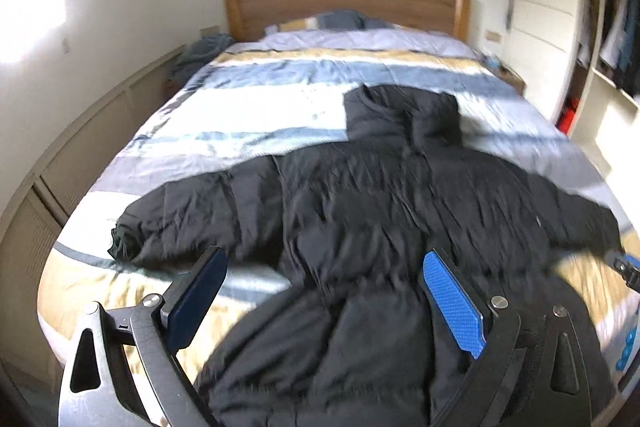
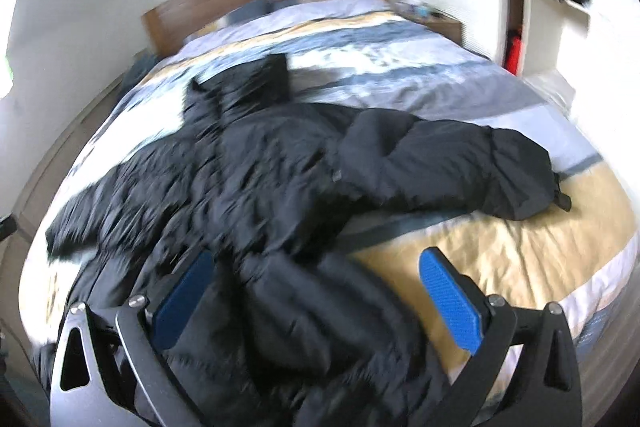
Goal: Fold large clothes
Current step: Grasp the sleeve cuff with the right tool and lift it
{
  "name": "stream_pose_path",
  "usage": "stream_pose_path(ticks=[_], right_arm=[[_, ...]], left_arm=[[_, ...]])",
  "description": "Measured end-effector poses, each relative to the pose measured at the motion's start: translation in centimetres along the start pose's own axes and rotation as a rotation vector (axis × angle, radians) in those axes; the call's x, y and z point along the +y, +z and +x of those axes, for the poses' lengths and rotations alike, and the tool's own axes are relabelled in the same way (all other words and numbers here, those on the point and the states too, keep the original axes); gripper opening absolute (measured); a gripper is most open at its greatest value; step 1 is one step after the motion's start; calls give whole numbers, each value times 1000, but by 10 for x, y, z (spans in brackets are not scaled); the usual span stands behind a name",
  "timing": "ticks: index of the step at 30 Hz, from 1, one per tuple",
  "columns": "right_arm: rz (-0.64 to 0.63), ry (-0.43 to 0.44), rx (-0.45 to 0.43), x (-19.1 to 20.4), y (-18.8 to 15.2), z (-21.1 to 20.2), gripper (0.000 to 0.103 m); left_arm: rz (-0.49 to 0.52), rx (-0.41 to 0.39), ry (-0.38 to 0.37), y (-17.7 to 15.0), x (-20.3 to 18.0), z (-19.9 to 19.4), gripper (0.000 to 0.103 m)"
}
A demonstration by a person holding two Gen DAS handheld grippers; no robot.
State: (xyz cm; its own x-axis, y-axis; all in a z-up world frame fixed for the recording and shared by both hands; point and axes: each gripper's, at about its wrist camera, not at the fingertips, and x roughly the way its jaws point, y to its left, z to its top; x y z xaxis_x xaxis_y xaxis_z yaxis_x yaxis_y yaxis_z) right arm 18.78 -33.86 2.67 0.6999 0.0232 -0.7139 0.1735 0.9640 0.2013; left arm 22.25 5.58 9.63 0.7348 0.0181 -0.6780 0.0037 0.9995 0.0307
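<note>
black jacket [image 1: 380, 211] beneath hand-held gripper [image 1: 324, 267]

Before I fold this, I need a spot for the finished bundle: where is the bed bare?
Bare bedspread lies between the jacket collar and the pillows by the headboard. A tan strip below the right sleeve is free too. The foot of the bed is crowded: the jacket spreads nearly edge to edge there.
</note>
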Motion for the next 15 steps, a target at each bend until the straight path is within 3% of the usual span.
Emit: stream_pose_path(ticks=[5,15], right_arm=[[164,-24,8,-51,16,42,103],[539,-73,-10,-172,12,103,103]], left_arm=[[-65,-24,98,15,15,30,98],[-117,63,191,9,33,78,97]])
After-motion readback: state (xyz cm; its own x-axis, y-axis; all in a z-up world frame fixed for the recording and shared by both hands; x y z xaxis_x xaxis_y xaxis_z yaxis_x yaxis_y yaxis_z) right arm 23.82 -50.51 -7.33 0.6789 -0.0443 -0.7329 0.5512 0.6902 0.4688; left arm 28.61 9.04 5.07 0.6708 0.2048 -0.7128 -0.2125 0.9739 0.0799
